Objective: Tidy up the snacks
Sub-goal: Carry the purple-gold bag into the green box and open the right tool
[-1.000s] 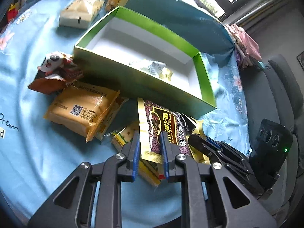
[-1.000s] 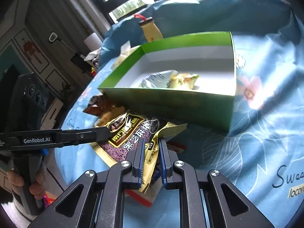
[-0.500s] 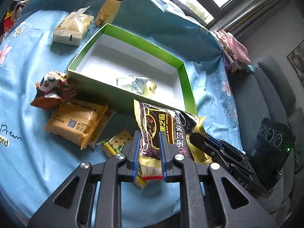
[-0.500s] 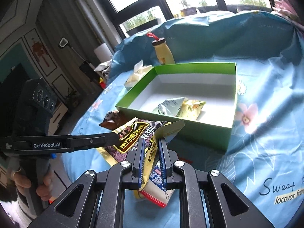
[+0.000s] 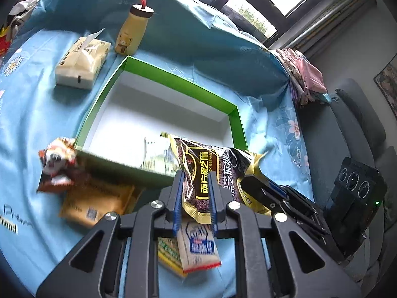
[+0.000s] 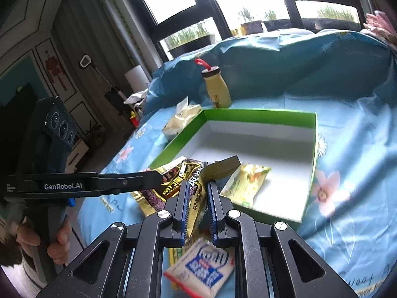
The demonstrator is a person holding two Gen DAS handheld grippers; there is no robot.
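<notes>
Sesame bag (image 5: 211,171): you hold it between both grippers, left (image 5: 194,200) and right (image 6: 197,206), jaws clenched on opposite ends, above the near wall of the green box (image 5: 238,124). Light, crinkly, slippery film; grip the sealed edges, not the soft middle.

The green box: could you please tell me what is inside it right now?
Inside the green box lies a yellow-green snack packet on the white floor, with a pale packet beside it. The lifted black sesame bag covers the near corner, so anything there is hidden.
</notes>
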